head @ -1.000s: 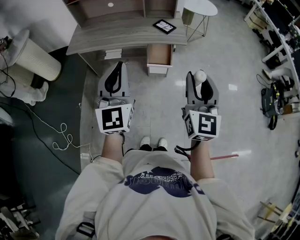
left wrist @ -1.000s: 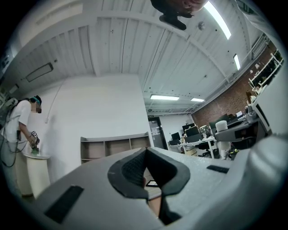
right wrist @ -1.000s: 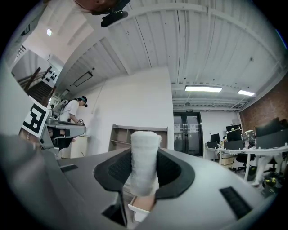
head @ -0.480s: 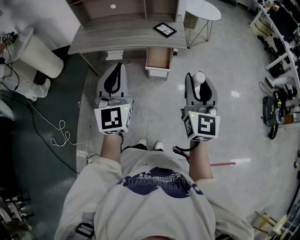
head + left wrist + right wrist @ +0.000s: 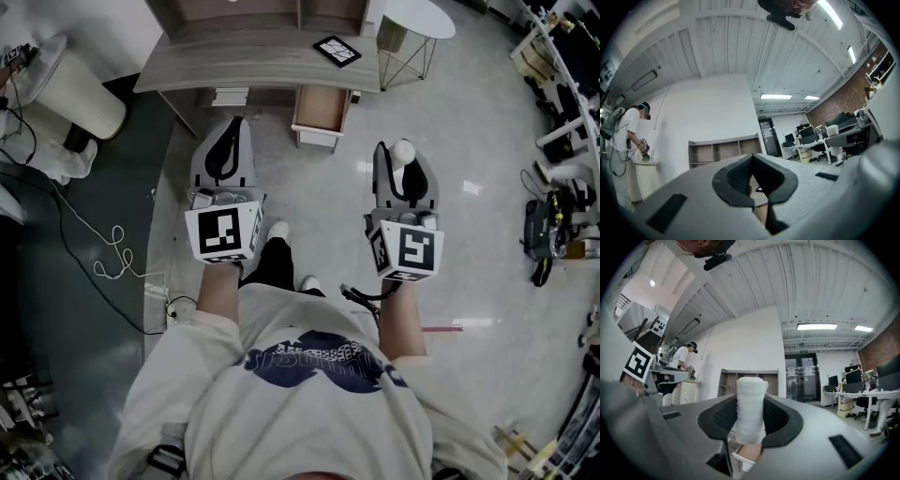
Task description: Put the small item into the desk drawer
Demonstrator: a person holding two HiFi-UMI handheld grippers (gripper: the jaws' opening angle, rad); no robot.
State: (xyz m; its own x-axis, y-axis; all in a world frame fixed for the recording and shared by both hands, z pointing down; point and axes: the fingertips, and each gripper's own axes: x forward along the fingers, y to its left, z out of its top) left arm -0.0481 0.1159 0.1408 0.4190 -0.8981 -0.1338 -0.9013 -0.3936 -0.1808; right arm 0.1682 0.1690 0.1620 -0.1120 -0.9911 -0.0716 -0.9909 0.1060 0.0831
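A small white roll (image 5: 750,408) stands upright between the pads of my right gripper (image 5: 751,420), which is shut on it; in the head view the white roll (image 5: 401,152) shows at the tip of the right gripper (image 5: 403,161). My left gripper (image 5: 225,150) is shut with nothing in it, and in its own view the left gripper (image 5: 752,180) has its pads meeting. The desk drawer (image 5: 323,112) hangs open under the grey desk (image 5: 234,67), ahead of and between both grippers.
A black tablet (image 5: 337,50) lies on the desk's right end. A white round side table (image 5: 417,19) stands to the right, a white bin (image 5: 66,98) and a loose cable (image 5: 112,248) to the left. Office gear lines the right edge.
The person has stepped forward, one foot now ahead. The desk and drawer sit slightly higher and nearer to the grippers. Both grippers keep their pose; the roll stays held.
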